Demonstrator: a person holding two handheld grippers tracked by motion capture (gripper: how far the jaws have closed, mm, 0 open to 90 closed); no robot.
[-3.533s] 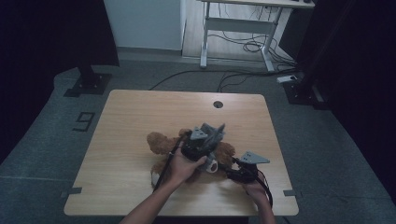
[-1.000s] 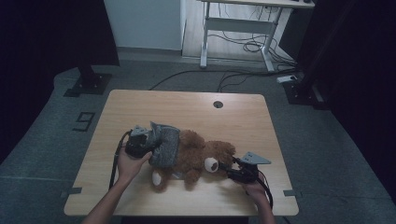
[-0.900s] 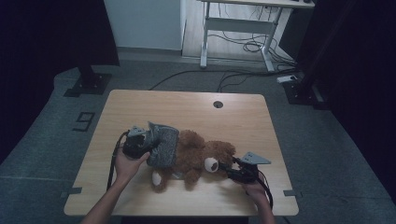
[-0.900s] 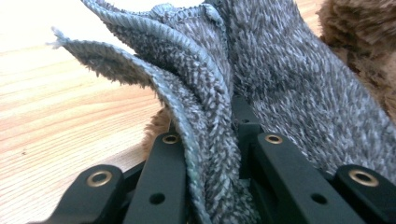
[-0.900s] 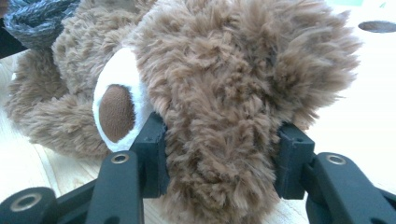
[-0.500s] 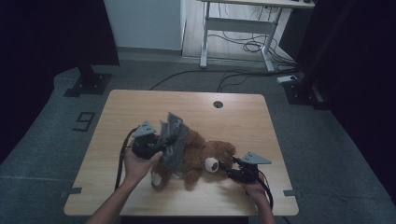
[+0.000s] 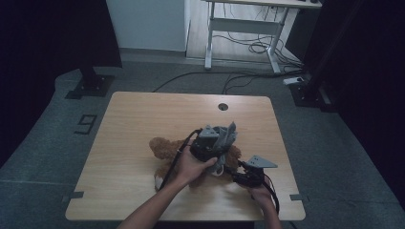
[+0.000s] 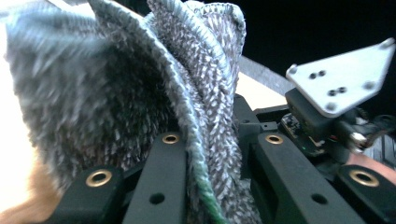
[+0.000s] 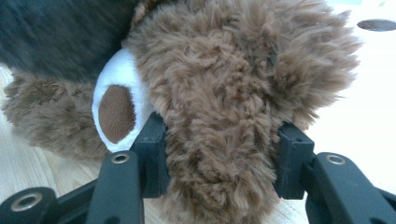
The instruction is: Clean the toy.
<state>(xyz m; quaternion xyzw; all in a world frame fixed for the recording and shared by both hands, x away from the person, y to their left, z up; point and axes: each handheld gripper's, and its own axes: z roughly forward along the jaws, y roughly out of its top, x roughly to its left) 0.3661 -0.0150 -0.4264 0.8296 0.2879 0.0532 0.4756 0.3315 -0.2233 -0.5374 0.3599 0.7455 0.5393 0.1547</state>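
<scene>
We have the left tongs (image 7: 220, 143) clamped on a grey knitted garment (image 8: 187, 93), its green-edged hem pinched tight between the black jaws, and we are carrying it over the brown teddy bear (image 7: 165, 150) that lies on its side near the front of the wooden surface (image 7: 143, 114). The right tongs (image 9: 219, 163) grip part of the bear's furry head, jaws pressing in from both sides, with the white muzzle and brown nose just beside the left jaw. Here is the risk, as we judge it: the garment hangs bunched and folded, so it may land in a heap on the bear rather than opening over it, and a strong pull from our left hand could drag the head out of the right grip or slide the whole toy across the surface. The left gripper view gives us the weave and the hem in the jaws, which the high view shows as a mere grey scrap; the high view in turn places bear, hands and both tongs together, and the right gripper view shows the fur squeezed between its jaws.
</scene>
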